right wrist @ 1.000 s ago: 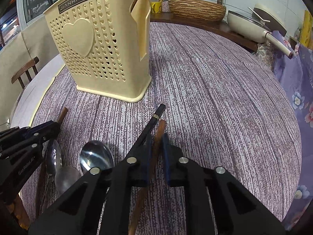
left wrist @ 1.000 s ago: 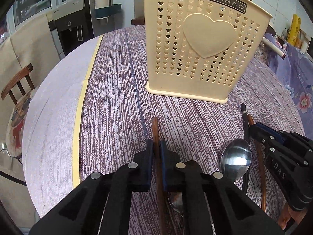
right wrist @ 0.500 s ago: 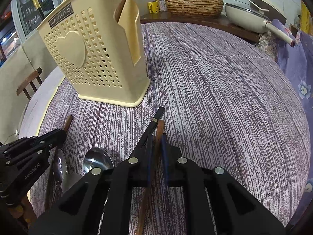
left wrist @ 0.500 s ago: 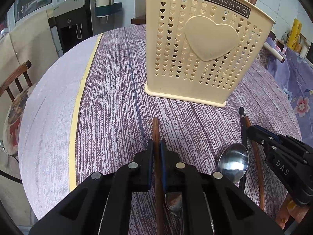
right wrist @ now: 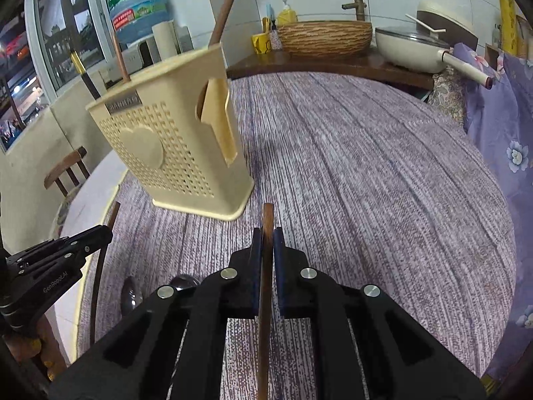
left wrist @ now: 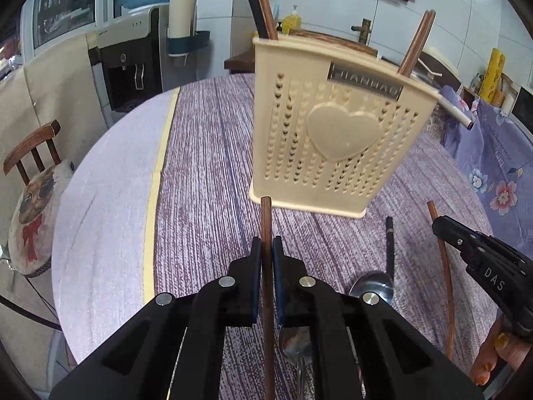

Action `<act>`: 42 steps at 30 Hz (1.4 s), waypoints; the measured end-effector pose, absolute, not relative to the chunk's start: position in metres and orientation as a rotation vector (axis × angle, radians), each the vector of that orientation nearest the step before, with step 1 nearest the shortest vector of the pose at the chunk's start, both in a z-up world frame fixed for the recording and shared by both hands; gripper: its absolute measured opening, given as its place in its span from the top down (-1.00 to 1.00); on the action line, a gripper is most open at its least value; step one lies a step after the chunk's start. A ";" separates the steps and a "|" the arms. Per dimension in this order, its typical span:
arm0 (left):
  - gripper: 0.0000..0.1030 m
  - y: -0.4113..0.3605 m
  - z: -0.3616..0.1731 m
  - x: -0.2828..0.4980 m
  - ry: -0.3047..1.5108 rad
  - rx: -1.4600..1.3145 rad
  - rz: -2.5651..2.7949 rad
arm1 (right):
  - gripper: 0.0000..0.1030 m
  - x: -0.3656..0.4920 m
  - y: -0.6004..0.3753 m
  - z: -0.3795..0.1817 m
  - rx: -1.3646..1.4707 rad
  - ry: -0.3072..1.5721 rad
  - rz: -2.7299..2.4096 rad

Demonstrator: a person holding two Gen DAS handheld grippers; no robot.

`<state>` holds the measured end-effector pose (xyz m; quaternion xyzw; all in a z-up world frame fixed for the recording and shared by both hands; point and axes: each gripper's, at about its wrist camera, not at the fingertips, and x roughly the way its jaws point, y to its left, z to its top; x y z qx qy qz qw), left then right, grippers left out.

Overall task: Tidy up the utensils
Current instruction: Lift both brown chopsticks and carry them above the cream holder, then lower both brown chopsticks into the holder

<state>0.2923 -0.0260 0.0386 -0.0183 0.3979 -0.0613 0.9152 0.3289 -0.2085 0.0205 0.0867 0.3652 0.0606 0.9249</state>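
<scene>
My left tongs (left wrist: 266,250) clamp a brown wooden chopstick (left wrist: 266,220) above the purple bench (left wrist: 206,173), its tip near the cream utensil holder (left wrist: 336,133). My right tongs (right wrist: 266,243) grip a second wooden chopstick (right wrist: 267,216). A steel spoon (left wrist: 373,288) and black chopstick (left wrist: 389,246) lie on the bench between them.

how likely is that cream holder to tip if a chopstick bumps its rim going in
Fairly likely, I'd guess. The cream holder is tall on a narrow base and looks like thin perforated plastic, so probably light. The chopsticks already inside lean past its rim, adding top weight. It may slide on the tablecloth rather than topple.
</scene>
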 end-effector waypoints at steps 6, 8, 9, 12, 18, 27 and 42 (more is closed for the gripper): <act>0.85 -0.020 0.066 0.286 0.754 -0.054 -0.131 | 0.85 0.319 -0.222 0.053 0.209 0.676 0.145; 0.85 -0.018 0.074 0.284 0.737 -0.062 -0.137 | 0.85 0.313 -0.225 0.066 0.224 0.645 0.162; 0.85 -0.016 0.080 0.282 0.724 -0.069 -0.142 | 0.85 0.311 -0.226 0.072 0.229 0.632 0.170; 0.85 -0.012 0.093 0.277 0.685 -0.079 -0.141 | 0.85 0.299 -0.228 0.094 0.228 0.573 0.195; 0.85 -0.005 0.118 0.267 0.623 -0.096 -0.152 | 0.85 0.281 -0.231 0.125 0.229 0.511 0.241; 0.85 -0.002 0.139 0.254 0.571 -0.092 -0.175 | 0.85 0.264 -0.225 0.148 0.181 0.478 0.282; 0.85 0.000 0.169 0.253 0.521 -0.068 -0.190 | 0.85 0.268 -0.216 0.188 0.146 0.465 0.350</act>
